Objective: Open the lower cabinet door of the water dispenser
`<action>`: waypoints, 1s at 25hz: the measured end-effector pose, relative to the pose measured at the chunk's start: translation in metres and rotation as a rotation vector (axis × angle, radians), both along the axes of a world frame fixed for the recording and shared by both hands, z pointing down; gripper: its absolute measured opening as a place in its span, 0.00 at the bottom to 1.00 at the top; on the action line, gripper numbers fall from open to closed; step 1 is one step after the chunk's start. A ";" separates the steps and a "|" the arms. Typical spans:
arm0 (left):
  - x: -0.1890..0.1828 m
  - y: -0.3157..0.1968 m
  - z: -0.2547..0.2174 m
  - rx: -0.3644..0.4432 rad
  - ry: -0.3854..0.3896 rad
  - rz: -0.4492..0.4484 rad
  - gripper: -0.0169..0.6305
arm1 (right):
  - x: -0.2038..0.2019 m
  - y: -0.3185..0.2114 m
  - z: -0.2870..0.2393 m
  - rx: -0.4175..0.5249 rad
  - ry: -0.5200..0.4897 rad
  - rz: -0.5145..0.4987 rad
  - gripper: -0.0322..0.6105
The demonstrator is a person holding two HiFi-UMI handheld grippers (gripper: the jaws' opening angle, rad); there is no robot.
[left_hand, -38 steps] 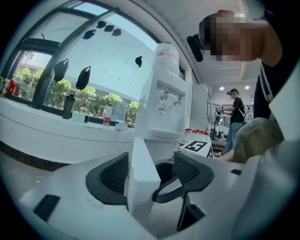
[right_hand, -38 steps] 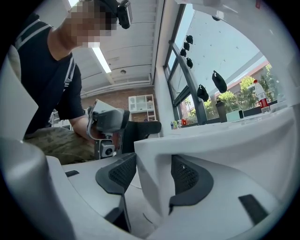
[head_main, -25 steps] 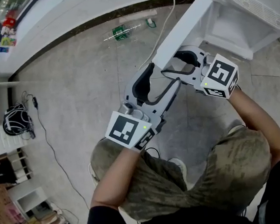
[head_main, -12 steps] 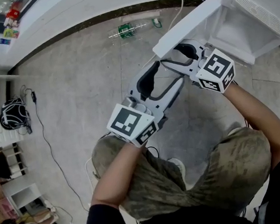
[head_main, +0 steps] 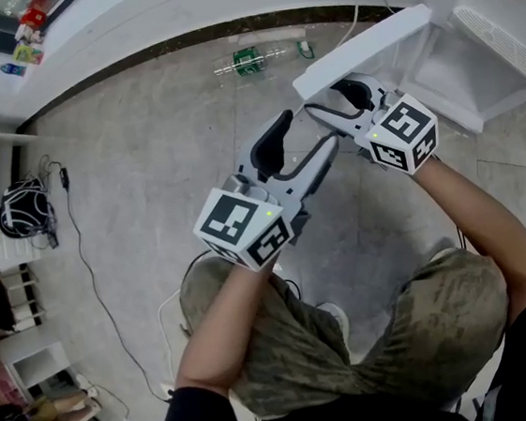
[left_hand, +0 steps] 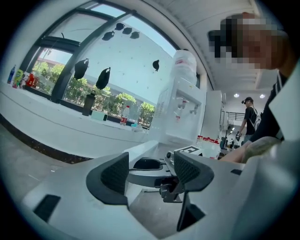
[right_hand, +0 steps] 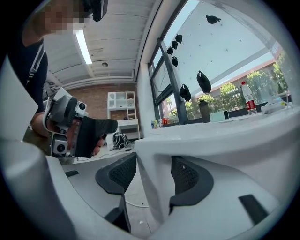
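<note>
**Water dispenser** (head_main: 499, 46): a white cabinet unit and the reference for all positions below. Its lower compartment stands exposed, so the task appears largely accomplished, though how much swing remains cannot be read here.

**Lower cabinet door** (head_main: 363, 52): a white panel swung well out from the dispenser's front. Its free edge points away from the dispenser over the tiled floor (head_main: 145, 171), and its hinged side remains at the dispenser.

**Right gripper** (head_main: 336, 102): set at the door's free edge, the point farthest from the dispenser. This placement probably gives the longest lever about the hinge. The right gripper view shows the panel's edge between the two ribbed pads (right_hand: 123, 174), one on each face, so the jaws are clamped on the door at a wide setting. Gripping both faces lets the door be pulled or pushed without slipping off.

**Left gripper** (head_main: 298, 144): farther from the dispenser than the right one and just clear of the door. Its jaws are spread with nothing between them, evidently held in reserve.

**Bottle** (head_main: 248, 61): lying on the floor beyond the door, away from the dispenser. It seems well apart from the door's swing.
</note>
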State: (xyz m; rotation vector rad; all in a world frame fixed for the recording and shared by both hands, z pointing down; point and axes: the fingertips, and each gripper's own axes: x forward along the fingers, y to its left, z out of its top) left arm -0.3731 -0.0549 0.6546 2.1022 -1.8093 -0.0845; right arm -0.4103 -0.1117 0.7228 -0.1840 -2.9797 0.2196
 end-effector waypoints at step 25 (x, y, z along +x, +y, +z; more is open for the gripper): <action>-0.041 0.016 0.004 -0.012 0.015 -0.244 0.46 | -0.037 -0.028 0.015 0.051 0.036 0.088 0.40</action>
